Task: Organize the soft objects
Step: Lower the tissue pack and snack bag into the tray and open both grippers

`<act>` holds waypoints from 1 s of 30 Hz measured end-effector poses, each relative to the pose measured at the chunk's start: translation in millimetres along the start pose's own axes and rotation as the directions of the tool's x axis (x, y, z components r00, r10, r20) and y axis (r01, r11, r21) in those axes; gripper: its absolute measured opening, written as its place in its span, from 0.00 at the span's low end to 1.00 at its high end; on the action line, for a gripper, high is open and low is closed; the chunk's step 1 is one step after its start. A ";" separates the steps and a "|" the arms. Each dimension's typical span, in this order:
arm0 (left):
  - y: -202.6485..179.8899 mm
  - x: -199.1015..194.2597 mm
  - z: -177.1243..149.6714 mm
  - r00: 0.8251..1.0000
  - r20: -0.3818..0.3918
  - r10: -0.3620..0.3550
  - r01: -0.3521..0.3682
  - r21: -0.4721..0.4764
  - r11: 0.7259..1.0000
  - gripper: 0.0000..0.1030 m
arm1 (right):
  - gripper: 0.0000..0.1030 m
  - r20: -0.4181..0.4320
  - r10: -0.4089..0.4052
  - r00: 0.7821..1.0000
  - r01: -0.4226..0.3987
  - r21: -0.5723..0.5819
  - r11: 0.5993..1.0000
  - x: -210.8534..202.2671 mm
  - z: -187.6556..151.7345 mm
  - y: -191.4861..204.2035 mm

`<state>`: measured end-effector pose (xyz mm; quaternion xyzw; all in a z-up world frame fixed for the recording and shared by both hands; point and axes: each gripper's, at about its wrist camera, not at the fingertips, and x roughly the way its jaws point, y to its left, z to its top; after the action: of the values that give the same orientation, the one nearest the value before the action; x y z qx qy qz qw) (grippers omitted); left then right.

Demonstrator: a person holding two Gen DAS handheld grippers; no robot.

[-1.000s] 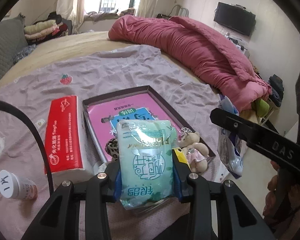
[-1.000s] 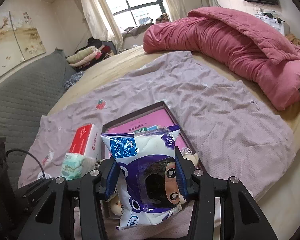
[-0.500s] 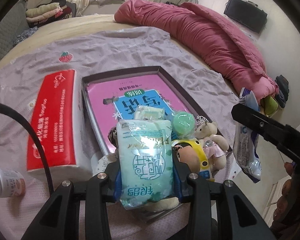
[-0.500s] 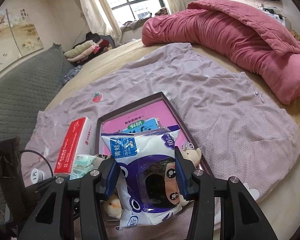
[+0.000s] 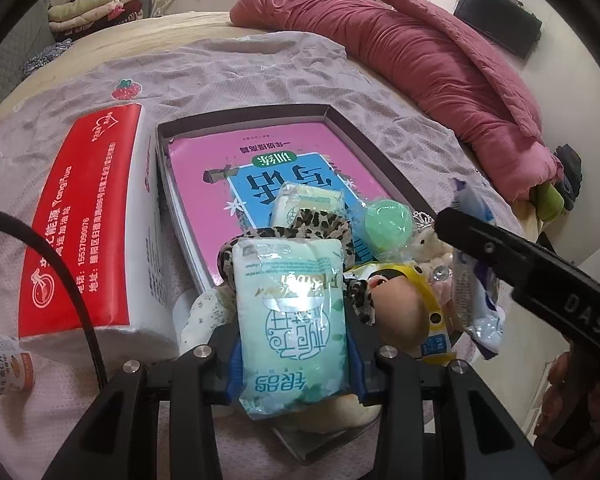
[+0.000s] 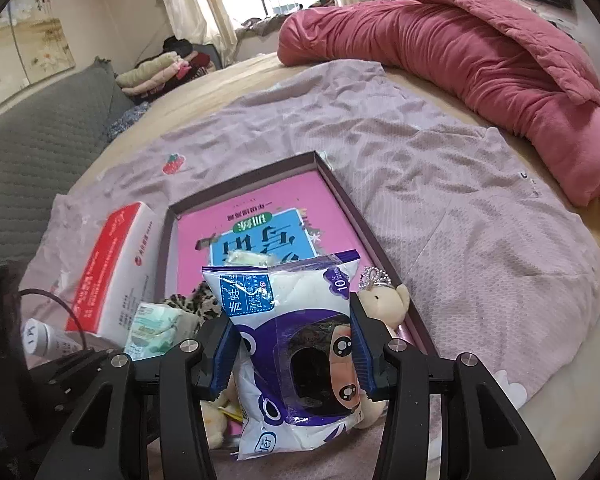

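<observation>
My left gripper is shut on a pale green tissue pack, held just above the near end of a shallow dark box. My right gripper is shut on a blue and white wipes pouch over the same box. A pink book lines the box floor. On it lie a small yellow-green packet, a leopard-print cloth, a green ball, a doll with a yellow band and a small teddy with a crown.
A red and white tissue brick lies left of the box on the lilac sheet. A small labelled tub sits at the near left. A rolled pink quilt runs along the far right. A black cable crosses the left.
Both grippers have sunk toward the box with their packs still held. The box and the toys in it loom larger and nearer than a second ago.
</observation>
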<state>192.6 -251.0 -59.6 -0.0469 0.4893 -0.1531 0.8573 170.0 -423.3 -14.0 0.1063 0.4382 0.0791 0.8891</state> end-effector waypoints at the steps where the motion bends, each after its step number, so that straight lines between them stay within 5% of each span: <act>1: 0.0 0.1 0.0 1.000 0.000 0.000 0.000 0.000 1.000 0.40 | 0.49 -0.004 -0.004 1.000 0.004 -0.004 1.000 2.8 -0.7 1.0; 18: 1.4 -0.7 -0.6 1.000 0.003 -0.013 0.013 -0.009 1.000 0.40 | 0.53 -0.026 -0.098 0.995 0.097 -0.057 0.994 39.9 -2.5 6.5; 30: 1.4 -1.4 -1.7 1.000 0.011 -0.023 0.023 -0.008 1.000 0.40 | 0.69 -0.004 -0.034 0.999 0.034 0.010 0.999 38.1 -12.2 -5.0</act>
<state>190.8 -249.1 -59.7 -0.0568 0.4847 -0.1604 0.8579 183.4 -417.7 -51.6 0.1033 0.4420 0.0617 0.8889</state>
